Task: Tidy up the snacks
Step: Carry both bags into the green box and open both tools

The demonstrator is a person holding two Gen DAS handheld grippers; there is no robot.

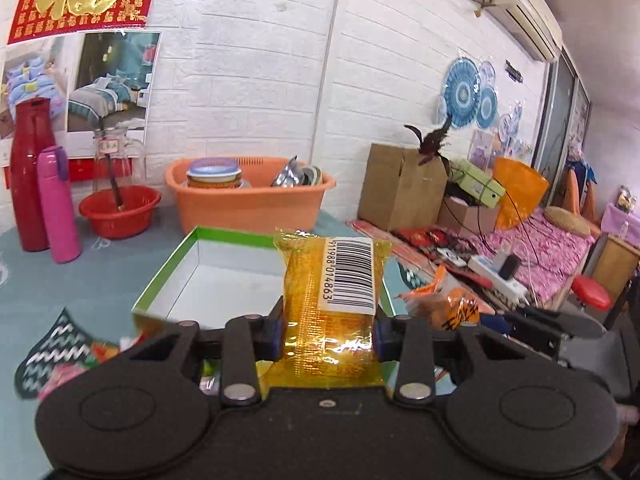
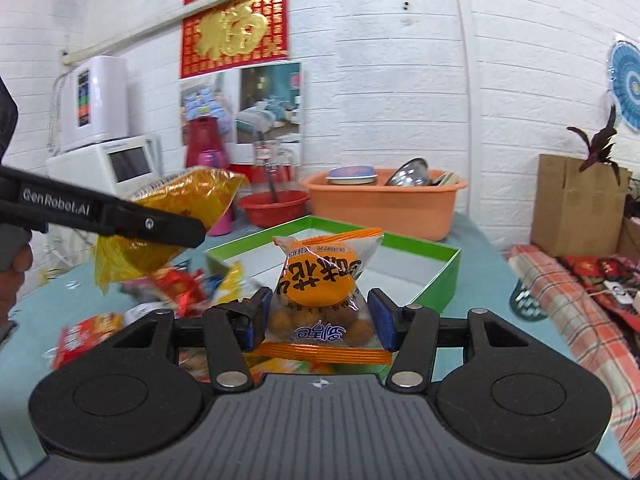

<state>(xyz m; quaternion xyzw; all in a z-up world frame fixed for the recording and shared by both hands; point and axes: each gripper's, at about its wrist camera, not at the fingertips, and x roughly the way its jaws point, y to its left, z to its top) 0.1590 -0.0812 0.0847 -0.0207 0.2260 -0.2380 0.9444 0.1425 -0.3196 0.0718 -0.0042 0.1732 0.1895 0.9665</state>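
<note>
My left gripper (image 1: 326, 332) is shut on a golden snack packet (image 1: 332, 276) with a barcode label, held up in front of an open green box (image 1: 164, 276) with a white inside. My right gripper (image 2: 318, 320) is shut on an orange packet of fried dough balls (image 2: 320, 272), its blue pads against both sides, lifted at the near rim of the same green box (image 2: 440, 276). In the right wrist view the golden packet (image 2: 168, 232) hangs at the left in a black finger (image 2: 160, 226) of the left gripper. Several loose snack packets (image 2: 176, 288) lie on the teal tablecloth below it.
An orange basin (image 1: 248, 200) of dishes stands behind the box, with a red bowl (image 1: 120, 208), a red flask (image 1: 32, 176) and a pink bottle (image 1: 58, 208) to its left. A brown cardboard box (image 1: 396, 188) sits at the right. A hand (image 2: 12, 280) shows at the left edge.
</note>
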